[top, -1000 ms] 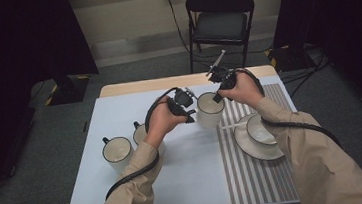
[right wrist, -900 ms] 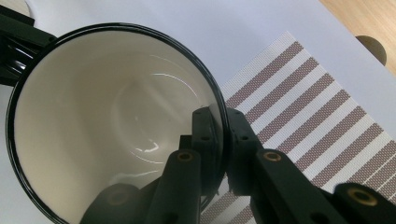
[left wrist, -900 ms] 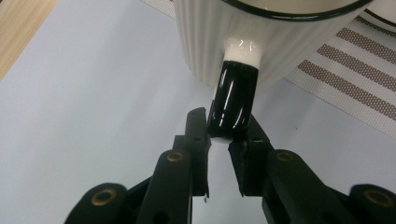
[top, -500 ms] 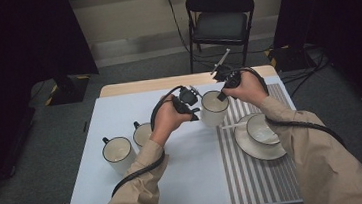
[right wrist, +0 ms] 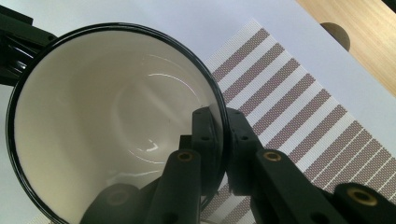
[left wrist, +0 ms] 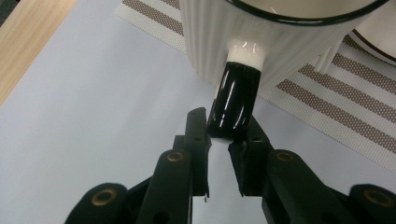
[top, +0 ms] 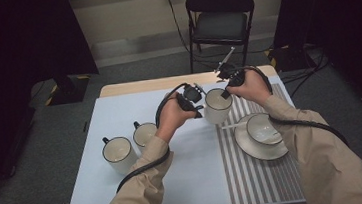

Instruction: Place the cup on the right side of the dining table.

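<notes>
A white ribbed mug [top: 218, 106] with a black rim stands at the left edge of the striped placemat [top: 256, 175], gripped from both sides. My left gripper [top: 198, 112] comes from the left and is shut on the mug's black handle [left wrist: 233, 100], which sits between its fingertips [left wrist: 219, 128]. My right gripper [top: 226, 93] reaches over from the far right and is shut on the mug's rim, one jaw inside and one outside [right wrist: 219, 126]. The mug's inside [right wrist: 116, 126] is white and holds nothing. Whether the mug rests on the table or hangs just above it I cannot tell.
Two more white mugs [top: 118, 155] [top: 144, 134] stand on the pale table mat [top: 120, 113] at the left. A cup on a saucer [top: 262, 134] sits on the placemat just right of the held mug. A folding chair [top: 221, 22] stands beyond the table.
Both hands and the mug between them have shifted slightly to the right. Both grips are unchanged.
</notes>
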`<state>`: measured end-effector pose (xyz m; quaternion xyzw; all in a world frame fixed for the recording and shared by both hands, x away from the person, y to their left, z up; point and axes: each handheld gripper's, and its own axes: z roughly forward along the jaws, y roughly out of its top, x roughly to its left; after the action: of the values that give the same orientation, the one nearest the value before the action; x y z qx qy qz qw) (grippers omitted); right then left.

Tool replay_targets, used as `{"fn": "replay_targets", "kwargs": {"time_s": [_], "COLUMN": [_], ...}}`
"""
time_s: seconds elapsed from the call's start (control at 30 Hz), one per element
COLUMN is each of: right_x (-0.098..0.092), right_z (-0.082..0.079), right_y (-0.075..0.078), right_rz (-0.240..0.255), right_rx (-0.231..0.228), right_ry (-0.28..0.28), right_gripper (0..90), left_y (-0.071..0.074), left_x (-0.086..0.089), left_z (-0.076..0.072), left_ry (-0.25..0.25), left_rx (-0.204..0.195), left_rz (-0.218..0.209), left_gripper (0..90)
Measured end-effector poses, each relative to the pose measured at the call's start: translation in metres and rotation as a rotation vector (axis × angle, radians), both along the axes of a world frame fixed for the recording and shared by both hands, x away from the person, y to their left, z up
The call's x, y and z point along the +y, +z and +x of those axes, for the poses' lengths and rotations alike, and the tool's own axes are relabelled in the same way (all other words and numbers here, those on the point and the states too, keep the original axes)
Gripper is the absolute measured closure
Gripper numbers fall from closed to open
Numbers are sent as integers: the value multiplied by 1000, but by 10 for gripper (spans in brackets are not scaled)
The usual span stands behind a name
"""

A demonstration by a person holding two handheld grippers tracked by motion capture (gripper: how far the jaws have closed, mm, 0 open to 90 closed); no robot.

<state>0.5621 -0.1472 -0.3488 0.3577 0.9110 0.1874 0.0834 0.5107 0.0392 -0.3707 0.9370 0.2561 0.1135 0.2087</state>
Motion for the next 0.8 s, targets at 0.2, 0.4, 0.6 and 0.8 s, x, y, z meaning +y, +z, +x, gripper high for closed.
{"fn": "replay_targets", "kwargs": {"time_s": [0.2, 0.4, 0.6, 0.8], "right_x": [-3, -8, -11, -14], "right_z": [1, 2, 3, 5], "right_y": [0, -1, -2, -4], "right_rz": [-3, -5, -7, -11], "right_rx": [-8, -11, -13, -13], "right_ry": [-14, -23, -35, -46], "right_gripper": [840, 840, 840, 840], "left_y": [-2, -3, -4, -7], "left_x": [-4, -8, -12, -15], "left_z": [3, 6, 9, 13], "left_ry": [6, 2, -1, 4], "left_rx": [-3, -5, -2, -2], "left_rz": [-6, -4, -4, -10], "left_gripper": [779, 779, 779, 780]}}
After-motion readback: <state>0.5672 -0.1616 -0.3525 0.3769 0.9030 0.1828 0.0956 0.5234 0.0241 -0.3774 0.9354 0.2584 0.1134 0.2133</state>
